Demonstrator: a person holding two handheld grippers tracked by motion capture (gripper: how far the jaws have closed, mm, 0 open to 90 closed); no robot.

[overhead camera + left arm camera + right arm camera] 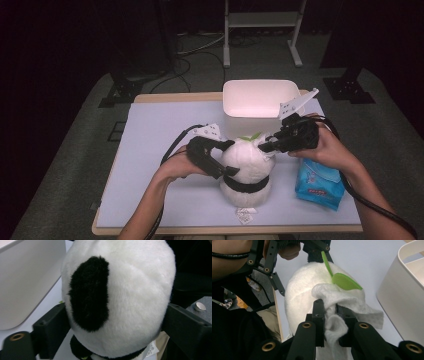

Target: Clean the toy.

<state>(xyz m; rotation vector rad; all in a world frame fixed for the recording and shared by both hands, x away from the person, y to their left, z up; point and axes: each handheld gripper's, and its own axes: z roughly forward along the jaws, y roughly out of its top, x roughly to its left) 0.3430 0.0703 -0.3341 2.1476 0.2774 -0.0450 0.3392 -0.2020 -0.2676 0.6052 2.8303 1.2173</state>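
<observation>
A white plush toy (250, 170) with a black band and a green felt leaf (251, 136) stands in the middle of the table. My left gripper (231, 157) reaches in from its left and straddles the head. In the left gripper view the plush toy (130, 290) fills the gap and both jaws lie against its fur. My right gripper (265, 146) comes from the right at the top of the head. It is shut on a crumpled white wipe (347, 300), which rests on the plush toy (299, 290) just below the leaf (344, 281).
A white plastic bin (260, 85) stands directly behind the toy, close to the right gripper. A blue wipe packet (319, 184) lies at the right under the right forearm. The pale table mat (160, 130) is bare to the left.
</observation>
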